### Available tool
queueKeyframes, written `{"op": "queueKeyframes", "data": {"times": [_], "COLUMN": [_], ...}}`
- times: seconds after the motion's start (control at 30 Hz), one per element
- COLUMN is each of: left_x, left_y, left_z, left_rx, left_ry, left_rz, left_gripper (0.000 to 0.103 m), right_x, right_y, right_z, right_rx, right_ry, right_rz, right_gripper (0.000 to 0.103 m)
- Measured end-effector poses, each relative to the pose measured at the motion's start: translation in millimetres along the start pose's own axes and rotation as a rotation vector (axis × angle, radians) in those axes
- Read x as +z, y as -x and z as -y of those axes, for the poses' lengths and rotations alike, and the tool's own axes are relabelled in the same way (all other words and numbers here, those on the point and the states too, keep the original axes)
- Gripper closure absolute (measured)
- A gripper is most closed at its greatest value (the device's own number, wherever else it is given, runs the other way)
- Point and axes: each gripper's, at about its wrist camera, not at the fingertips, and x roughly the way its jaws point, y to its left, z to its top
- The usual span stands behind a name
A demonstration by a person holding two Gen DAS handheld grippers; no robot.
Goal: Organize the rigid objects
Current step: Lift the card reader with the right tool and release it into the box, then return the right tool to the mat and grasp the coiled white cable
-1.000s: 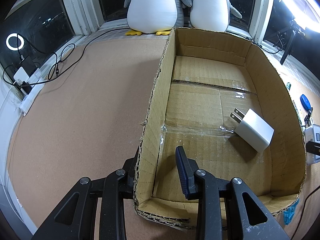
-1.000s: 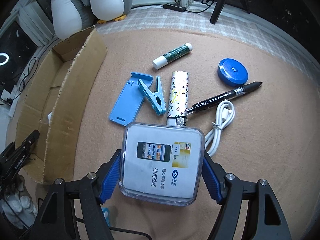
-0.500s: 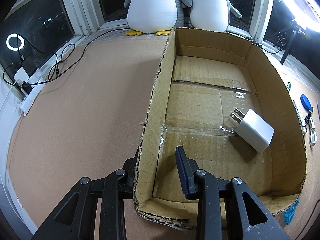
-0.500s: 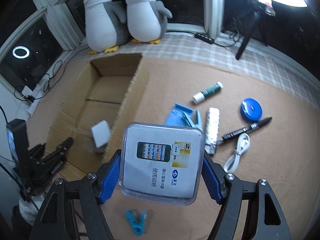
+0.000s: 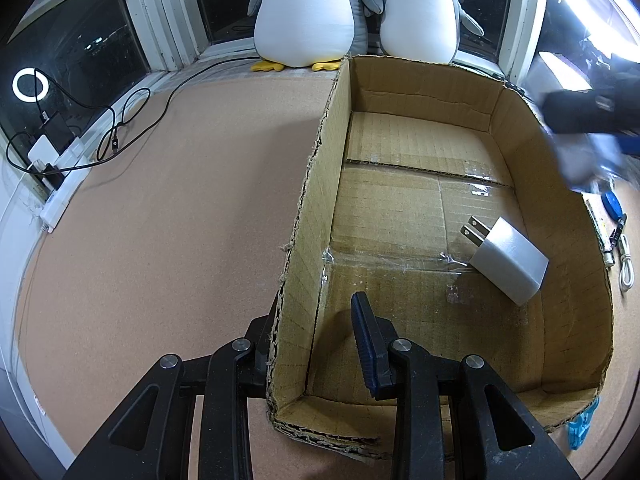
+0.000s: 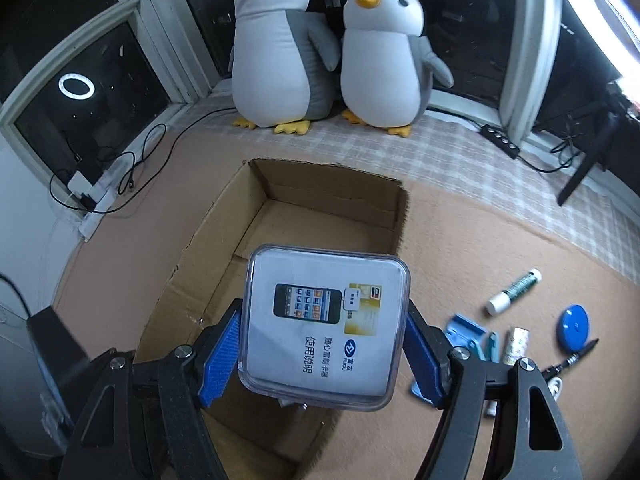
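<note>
My right gripper point(image 6: 324, 354) is shut on a clear plastic card-reader box point(image 6: 326, 320) and holds it in the air above the open cardboard box point(image 6: 332, 188). In the left wrist view the right gripper shows as a blur point(image 5: 584, 128) over the cardboard box's right wall point(image 5: 560, 184). My left gripper point(image 5: 312, 328) straddles the box's left wall point(image 5: 316, 216), one finger inside and one outside. I cannot tell whether it presses on the wall. A white wall charger point(image 5: 508, 264) lies on the box floor.
Right of the box on the mat lie a glue stick point(image 6: 514, 292), a blue tape measure point(image 6: 574, 324), a pen point(image 6: 576, 356), a blue phone stand point(image 6: 464, 330), a patterned tube point(image 6: 518, 344). Two plush penguins point(image 6: 280, 52) sit at the window. Cables and a power strip point(image 5: 60, 196) lie left.
My right gripper has lifted the card-reader box from the mat and swung it left, from beside the loose items to above the cardboard box. The left gripper has not moved.
</note>
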Motion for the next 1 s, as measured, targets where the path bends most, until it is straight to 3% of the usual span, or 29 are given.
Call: {"op": "queueKeyframes", "data": {"times": [0.53,1.0], "left_x": [0.1,0.0], "left_y": [-0.7,-1.8], "left_z": [-1.3,-3.0], "left_rx": [0.002,0.007], "left_ry": [-0.001,-0.006], "left_rz": [0.002,0.005], "left_gripper": [0.07,0.07], "right_x": [22.1,23.0], "right_y": [-58.5,-44.4], "right_z": [-13.3,-16.0], "right_rx": [-0.028,-0.024], "right_ry": [0.039,0.051], "right_rz": [-0.052,-0.019], "right_gripper": [0.032,0.031]}}
